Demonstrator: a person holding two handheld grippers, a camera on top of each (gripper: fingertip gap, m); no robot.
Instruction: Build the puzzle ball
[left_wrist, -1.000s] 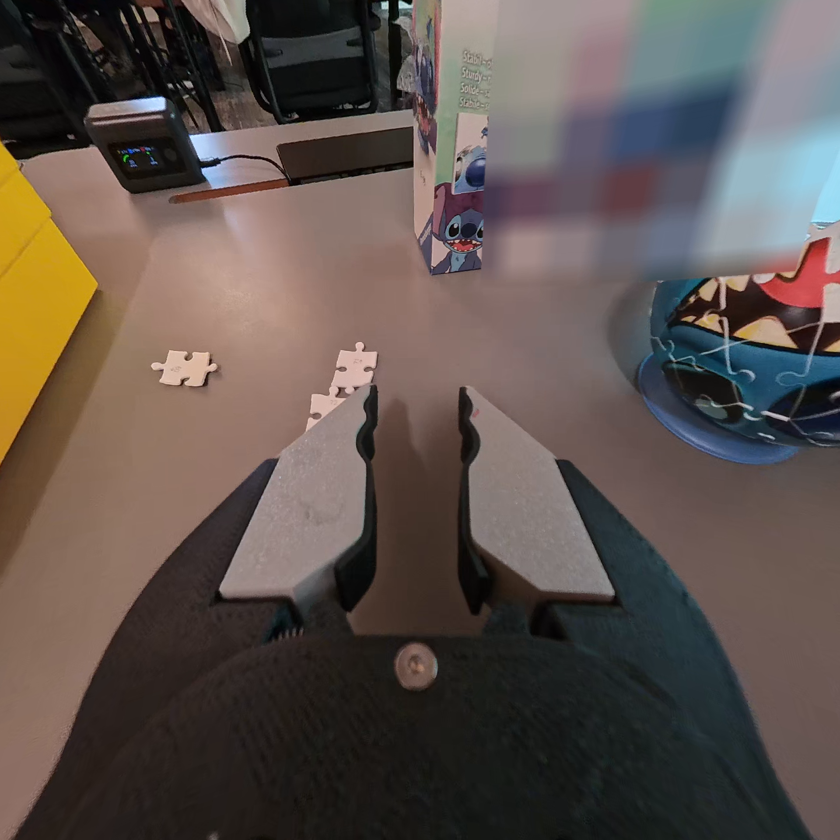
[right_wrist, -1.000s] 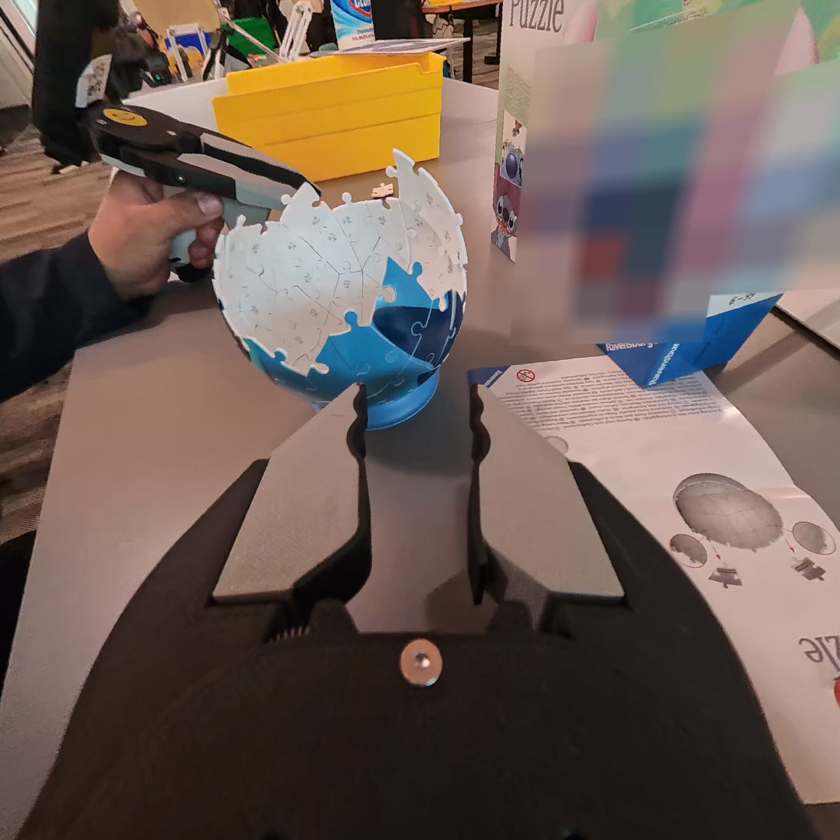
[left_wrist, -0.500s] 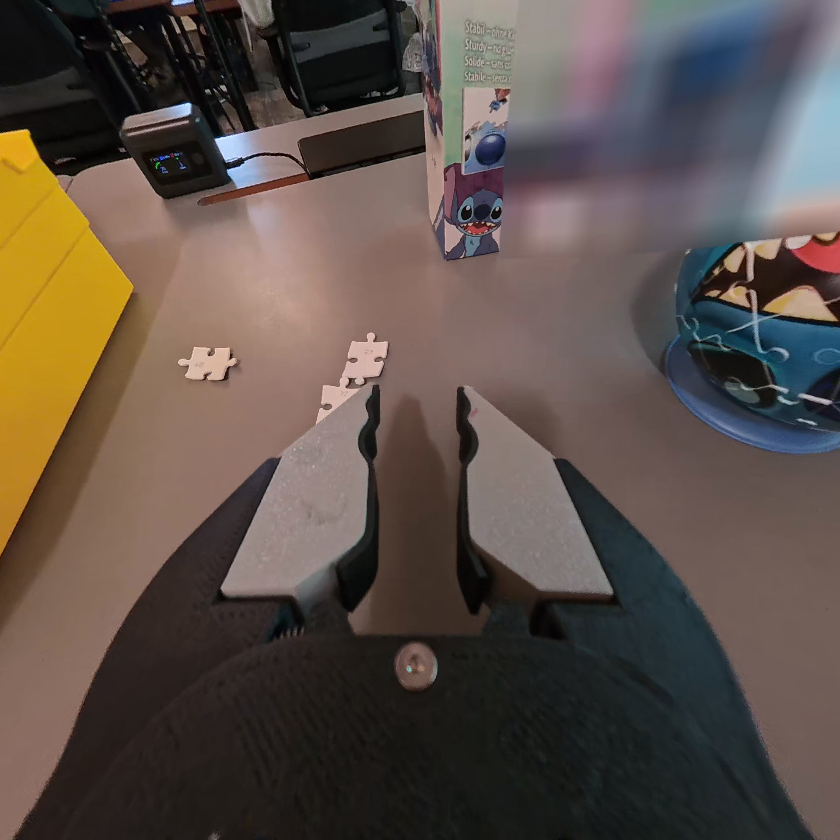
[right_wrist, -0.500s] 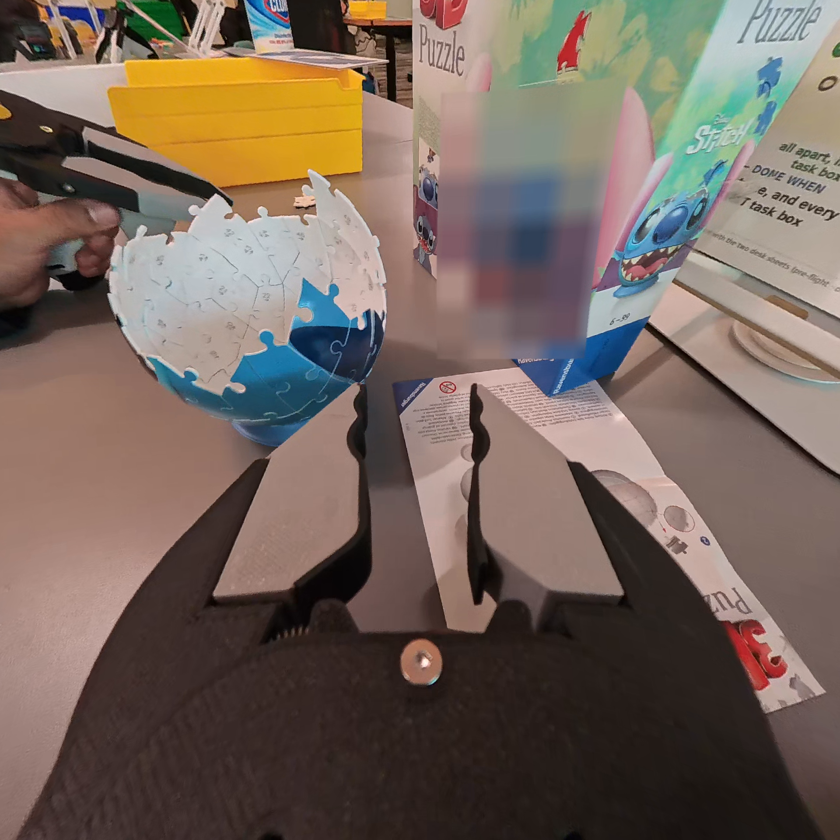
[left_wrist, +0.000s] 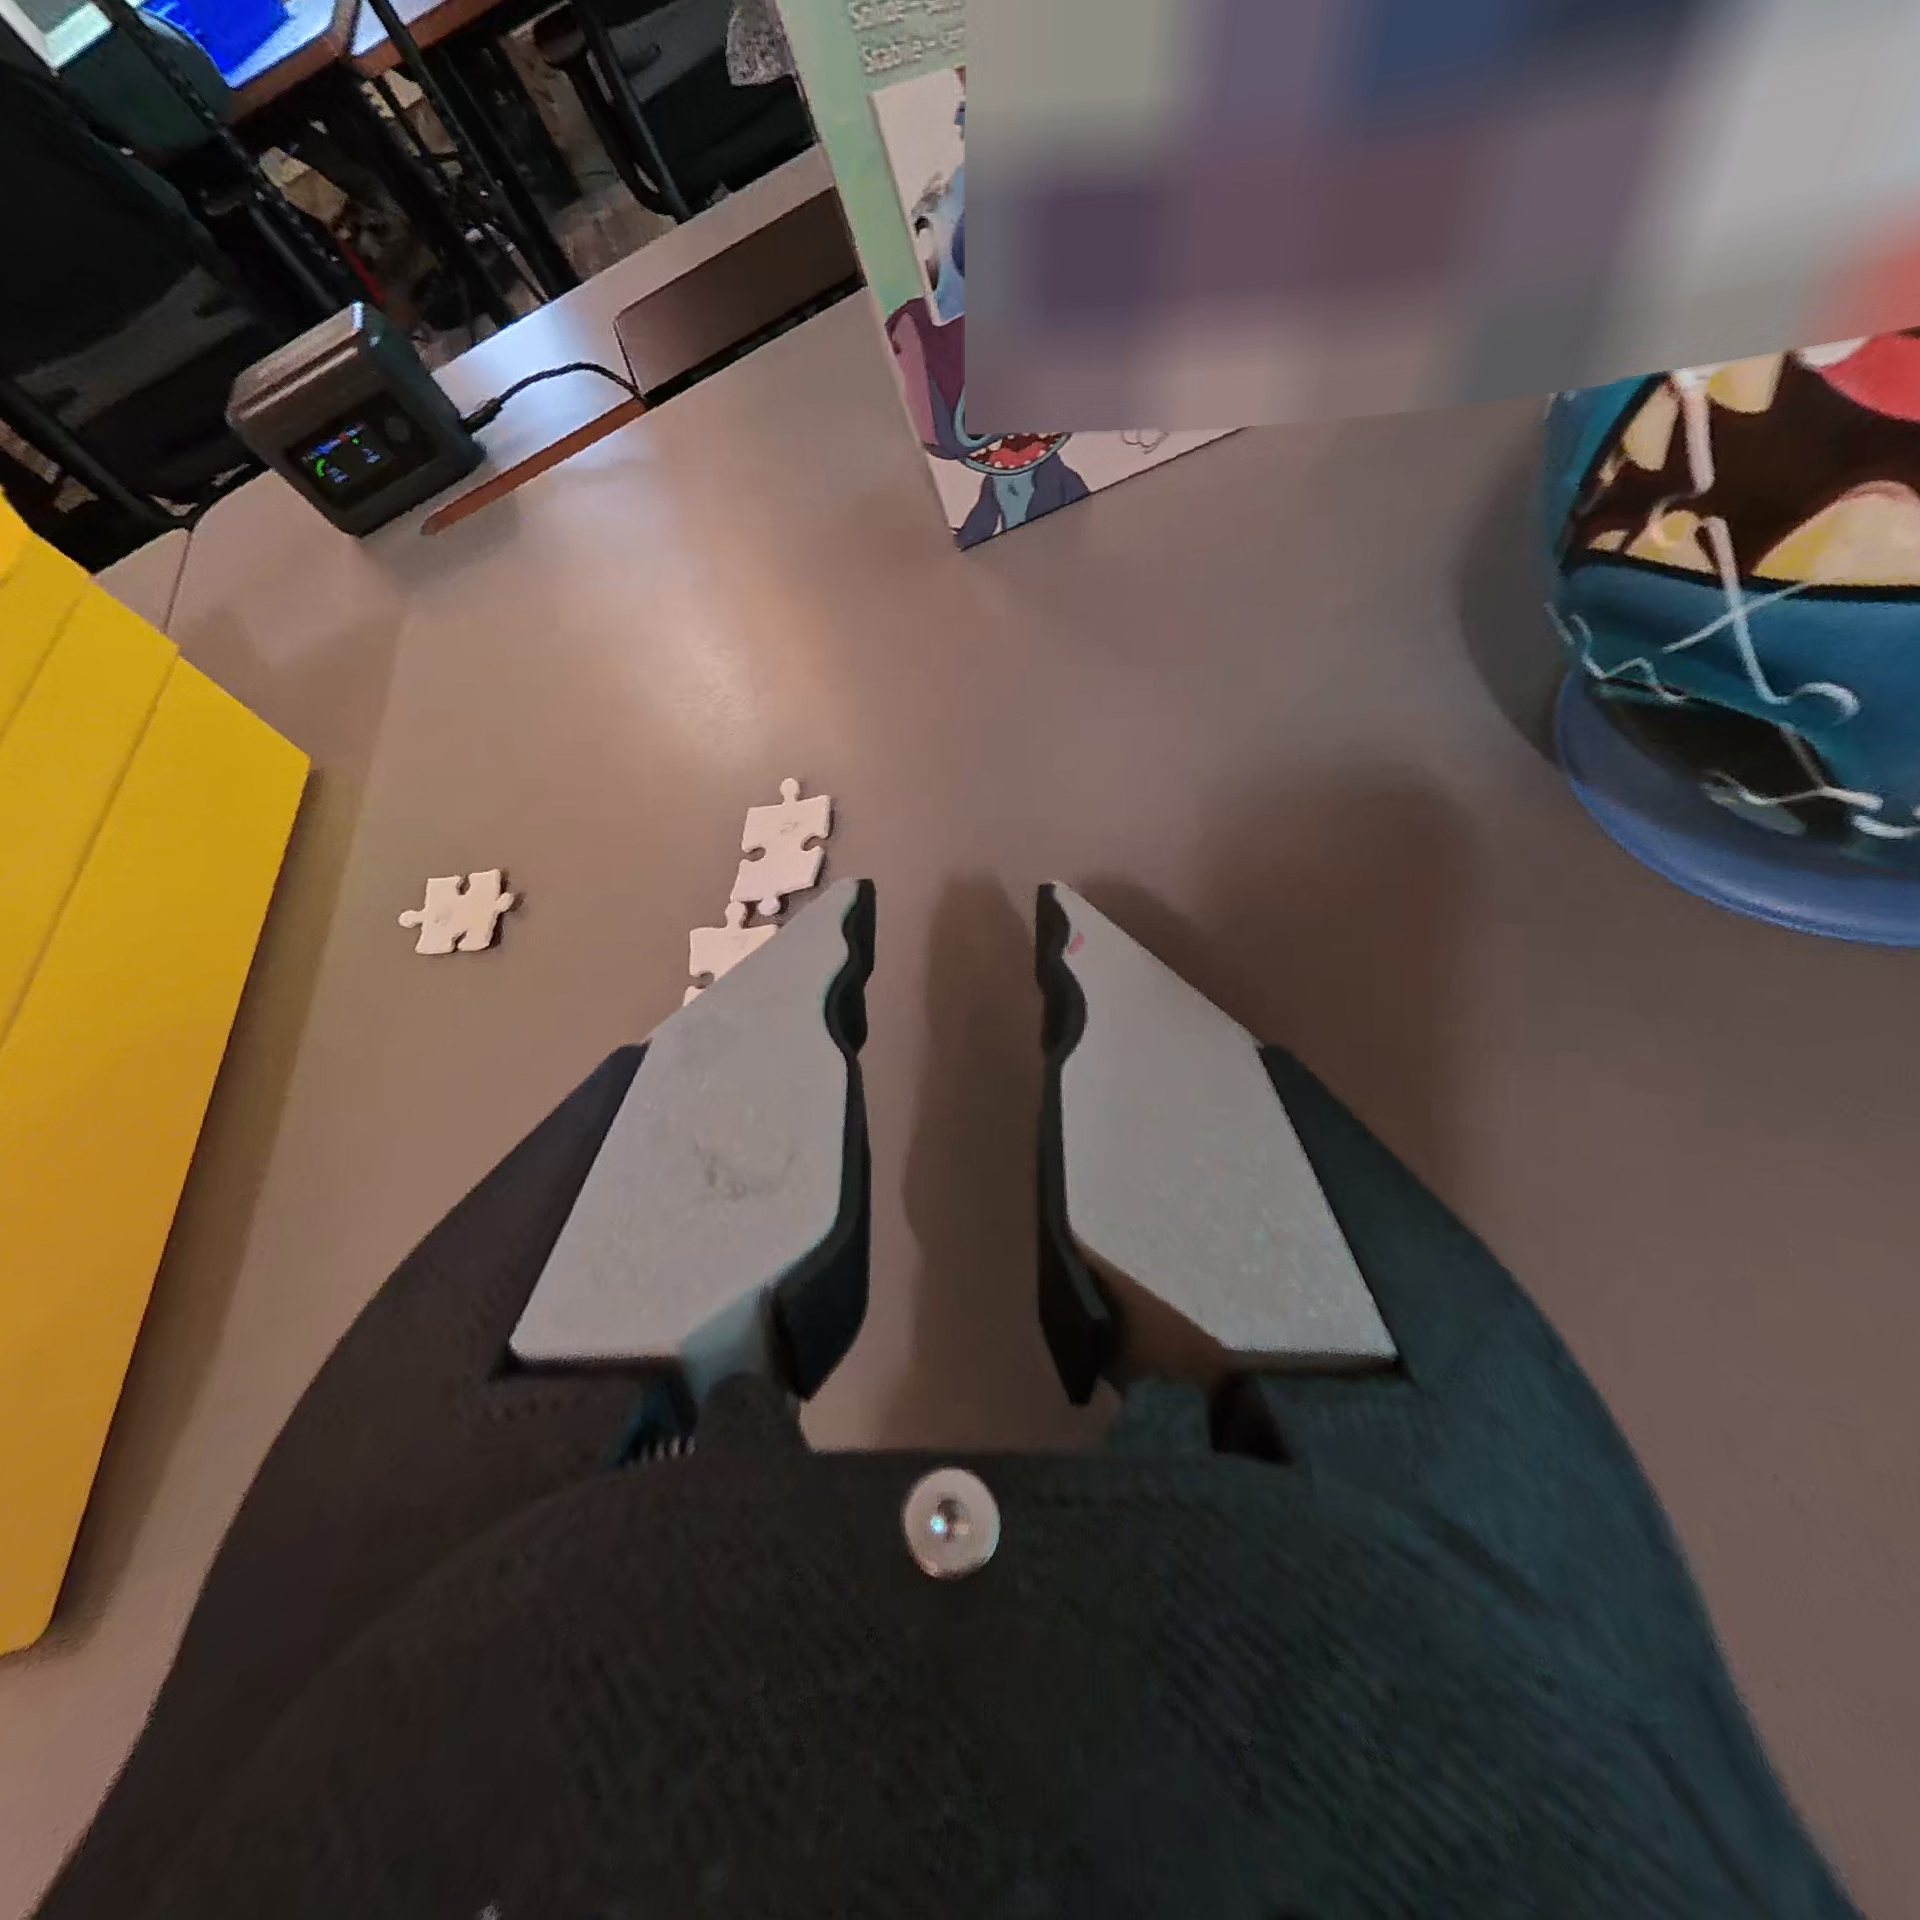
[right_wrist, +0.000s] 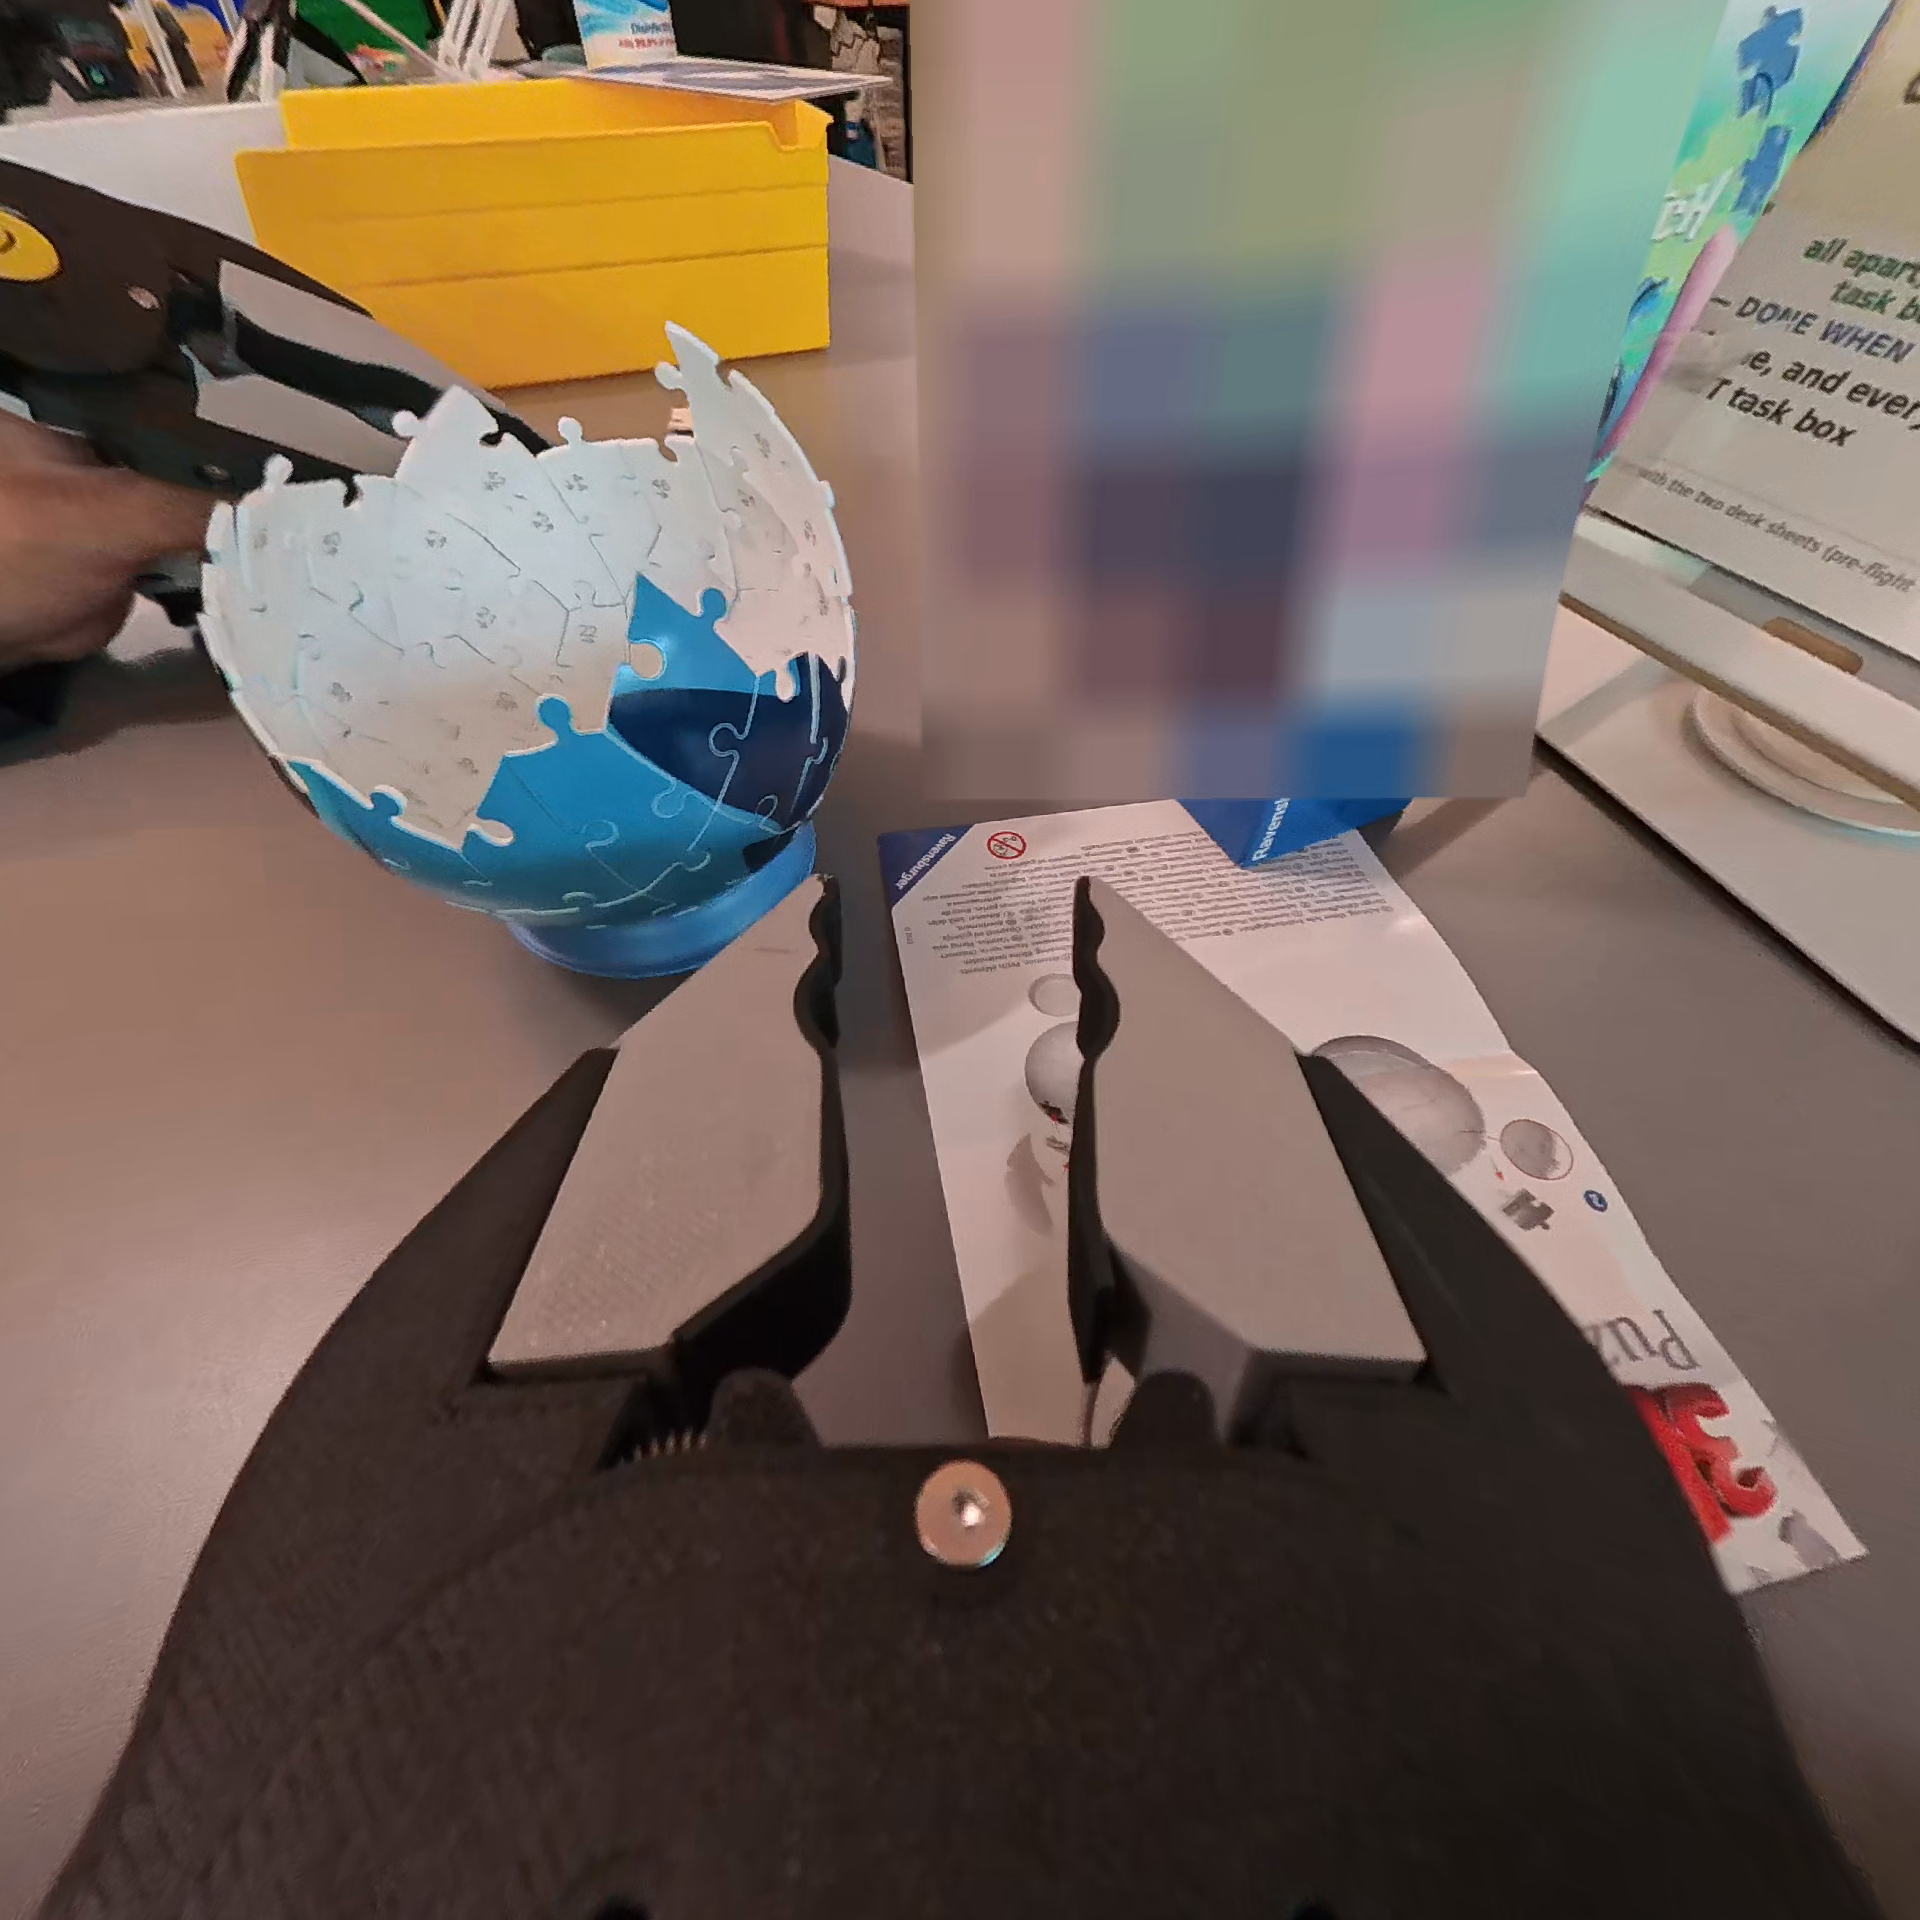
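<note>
Left gripper: your left gripper (left_wrist: 956, 899) hangs over the grey table (left_wrist: 1143, 675) with its jaws spread and nothing between them.
Right gripper: your right gripper (right_wrist: 951, 894) is also spread and empty, held above the near end of a white printed instruction sheet (right_wrist: 1247, 997).
Puzzle ball: the half-built blue and white puzzle ball (right_wrist: 520, 644) sits on its round blue stand (right_wrist: 665, 925), left of the sheet in the right wrist view; its top is open and jagged. In the left wrist view its printed outer side (left_wrist: 1745, 623) shows at the far right.
Loose pieces: three white puzzle pieces lie face down on the table. One (left_wrist: 457, 912) lies alone to the left; two (left_wrist: 784, 844) lie joined or touching just beside the left gripper's left fingertip, the nearer one partly hidden by it.
Surroundings: a yellow plastic bin (left_wrist: 114, 935) stands at the left, the tall puzzle box (left_wrist: 987, 488) far ahead, a small dark device with a lit screen (left_wrist: 348, 426) farther left.
</note>
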